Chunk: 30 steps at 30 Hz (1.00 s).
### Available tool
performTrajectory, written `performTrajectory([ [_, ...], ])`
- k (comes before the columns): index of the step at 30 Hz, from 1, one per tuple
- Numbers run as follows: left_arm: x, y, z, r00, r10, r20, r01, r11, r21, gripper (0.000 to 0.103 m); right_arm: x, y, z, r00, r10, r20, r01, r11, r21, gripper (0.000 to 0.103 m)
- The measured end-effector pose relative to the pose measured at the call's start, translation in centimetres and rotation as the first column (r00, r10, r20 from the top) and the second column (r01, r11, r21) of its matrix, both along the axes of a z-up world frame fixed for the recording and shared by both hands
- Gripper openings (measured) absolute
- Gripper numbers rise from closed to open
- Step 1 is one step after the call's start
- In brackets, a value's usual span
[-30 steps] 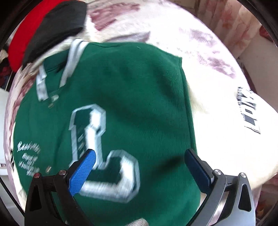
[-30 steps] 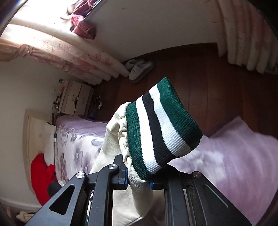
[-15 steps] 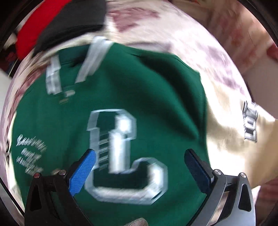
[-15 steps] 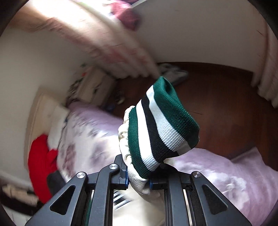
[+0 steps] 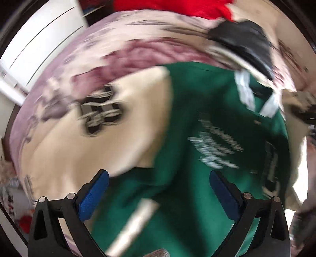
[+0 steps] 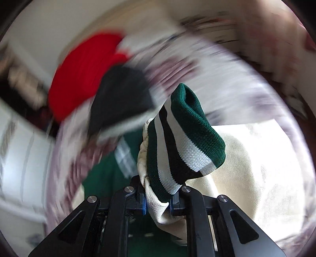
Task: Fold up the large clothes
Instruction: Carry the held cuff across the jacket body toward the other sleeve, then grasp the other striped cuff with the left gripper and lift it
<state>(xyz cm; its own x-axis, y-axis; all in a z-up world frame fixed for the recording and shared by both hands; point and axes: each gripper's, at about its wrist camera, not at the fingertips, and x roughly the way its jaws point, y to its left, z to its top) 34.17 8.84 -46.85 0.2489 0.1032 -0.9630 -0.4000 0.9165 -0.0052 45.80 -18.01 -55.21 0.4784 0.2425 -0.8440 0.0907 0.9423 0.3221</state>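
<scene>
The green varsity jacket point(image 5: 193, 118) lies spread on the floral bedspread point(image 5: 122, 51), its cream sleeve point(image 5: 110, 142) to one side. My right gripper point(image 6: 158, 201) is clamped on the other sleeve's striped knit cuff point(image 6: 183, 142). My left gripper point(image 5: 158, 189) hangs above the jacket, jaws wide apart and empty. Red clothing point(image 5: 173, 8) and a black garment point(image 5: 243, 39) lie beyond the collar.
</scene>
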Motion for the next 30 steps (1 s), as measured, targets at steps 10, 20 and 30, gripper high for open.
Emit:
performTrajectory([
  [10,-8.9,11.7,-1.5,0.979,0.189,-0.08,-0.195,0.977,-0.084,0.103,-1.6,19.5,-11.6,0.894,0.344,-0.288,-0.388,0.916,-0.108,0.051],
  [20,-22.4,21.6,-7.3,0.828,0.516,-0.222,-0.555,0.693,-0.459,0.103,-7.0,11.0,-5.2,0.949,0.161,-0.273,-0.079,0.955,0.287,0.076],
  [30,-23.4,28.9,-12.2,0.473,0.867,-0.156,-0.801,0.349,-0.487,0.012,-4.0,13.4,-4.6,0.961,0.065,-0.27,-0.006,0.976,0.217,0.076],
])
